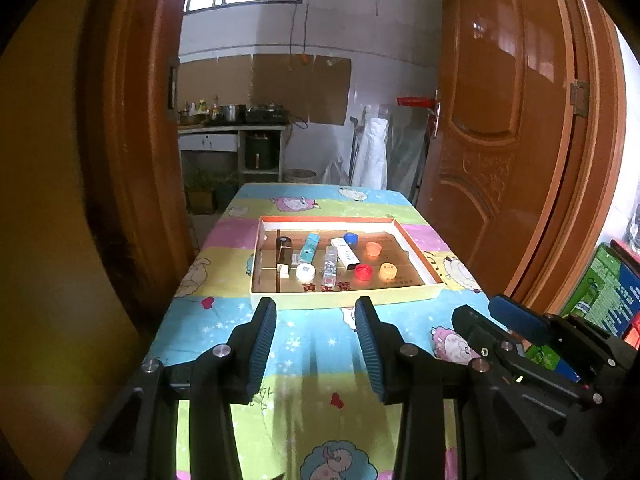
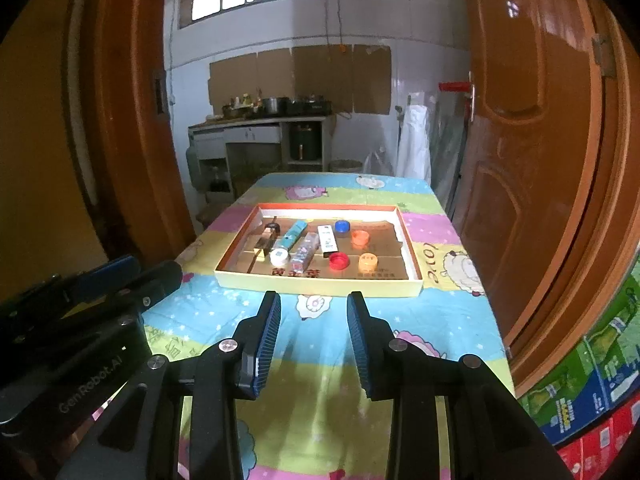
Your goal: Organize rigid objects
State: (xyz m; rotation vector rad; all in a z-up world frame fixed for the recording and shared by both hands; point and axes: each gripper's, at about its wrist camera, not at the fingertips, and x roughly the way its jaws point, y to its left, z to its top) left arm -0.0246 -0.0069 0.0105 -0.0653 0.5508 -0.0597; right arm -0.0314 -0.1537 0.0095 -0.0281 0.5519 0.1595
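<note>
A shallow cardboard tray lies on the cartoon-print tablecloth. Inside it are a blue cap, an orange cap, a red cap, a yellow-orange cap, a white cap, a teal box, a clear box, a white box and a black cylinder. My left gripper hovers open just short of the tray's near wall, holding nothing. My right gripper is beside it, also open and short of the tray, nothing between its pads.
A brown wooden door stands open along the table's right side, and the door frame rises on the left. Printed cartons are stacked at the lower right. A kitchen counter sits beyond the table's far end.
</note>
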